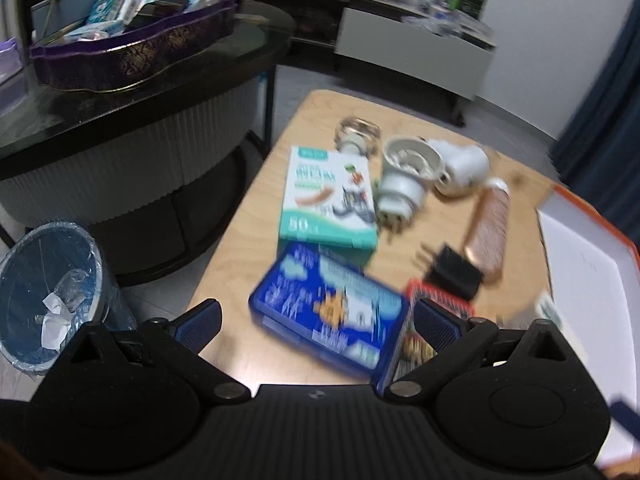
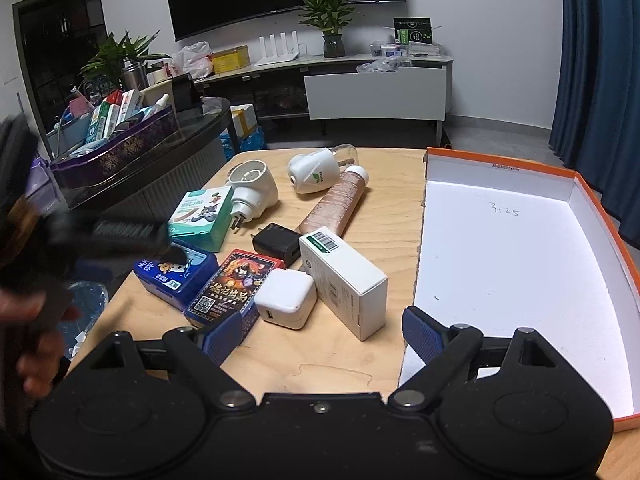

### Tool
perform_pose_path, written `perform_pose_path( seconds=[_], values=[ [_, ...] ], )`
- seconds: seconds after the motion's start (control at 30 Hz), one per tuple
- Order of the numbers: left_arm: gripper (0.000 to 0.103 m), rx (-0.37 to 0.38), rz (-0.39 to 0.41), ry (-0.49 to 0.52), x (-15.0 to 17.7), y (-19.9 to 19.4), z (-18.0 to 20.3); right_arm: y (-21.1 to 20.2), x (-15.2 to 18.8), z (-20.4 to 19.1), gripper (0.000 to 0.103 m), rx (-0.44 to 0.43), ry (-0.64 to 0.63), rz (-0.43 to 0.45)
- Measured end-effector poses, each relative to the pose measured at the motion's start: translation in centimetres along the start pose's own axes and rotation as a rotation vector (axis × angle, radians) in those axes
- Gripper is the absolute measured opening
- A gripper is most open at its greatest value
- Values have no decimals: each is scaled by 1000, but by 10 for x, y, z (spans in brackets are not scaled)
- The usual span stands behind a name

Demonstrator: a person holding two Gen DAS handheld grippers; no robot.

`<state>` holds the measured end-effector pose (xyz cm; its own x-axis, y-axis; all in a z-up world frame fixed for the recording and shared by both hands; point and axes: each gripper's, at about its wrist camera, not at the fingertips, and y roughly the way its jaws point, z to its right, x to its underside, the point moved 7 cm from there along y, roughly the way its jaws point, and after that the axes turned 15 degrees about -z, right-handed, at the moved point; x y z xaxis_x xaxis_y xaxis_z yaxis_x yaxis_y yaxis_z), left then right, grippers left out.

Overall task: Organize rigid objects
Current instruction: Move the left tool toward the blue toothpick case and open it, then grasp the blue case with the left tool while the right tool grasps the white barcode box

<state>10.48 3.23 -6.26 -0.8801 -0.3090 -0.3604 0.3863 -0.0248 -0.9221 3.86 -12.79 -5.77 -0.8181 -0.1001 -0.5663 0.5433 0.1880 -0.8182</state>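
Several small items lie on a wooden table [image 2: 360, 368]: a blue box [image 1: 326, 312] [image 2: 176, 270], a teal box [image 1: 328, 196] [image 2: 202, 216], a red-and-black card box [image 2: 230, 286], a white charger cube [image 2: 286, 298], a white carton [image 2: 342, 278], a black plug adapter [image 2: 276, 242] [image 1: 452, 270], a brown tube [image 2: 334, 204] [image 1: 488, 226] and two white plug-in devices [image 2: 252, 192] [image 2: 316, 170]. My left gripper [image 1: 316, 322] is open, its fingers either side of the blue box; it shows blurred in the right wrist view [image 2: 132, 236]. My right gripper [image 2: 320, 334] is open and empty above the table's near edge.
An open white box with an orange rim [image 2: 520, 264] lies at the table's right. A dark round table [image 1: 120, 92] with a purple tray of packages [image 1: 132, 52] stands to the left. A blue waste bin [image 1: 52, 292] sits on the floor at the left.
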Motion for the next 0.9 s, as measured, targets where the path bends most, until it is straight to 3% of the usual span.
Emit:
perform_pose_path(
  seconds=[0.17, 0.4, 0.67, 0.9],
  values=[
    [103, -68, -54, -73, -21, 23, 1, -3, 0, 2, 102, -14, 9, 11],
    [103, -97, -146, 1, 3, 35, -15, -4, 0, 10, 102, -23, 27, 17],
    [103, -82, -83, 29, 25, 17, -49, 4, -1, 13, 102, -56, 53, 6],
    [103, -108, -61, 76, 15, 28, -38, 5, -3, 6, 102, -38, -29, 2]
  ],
)
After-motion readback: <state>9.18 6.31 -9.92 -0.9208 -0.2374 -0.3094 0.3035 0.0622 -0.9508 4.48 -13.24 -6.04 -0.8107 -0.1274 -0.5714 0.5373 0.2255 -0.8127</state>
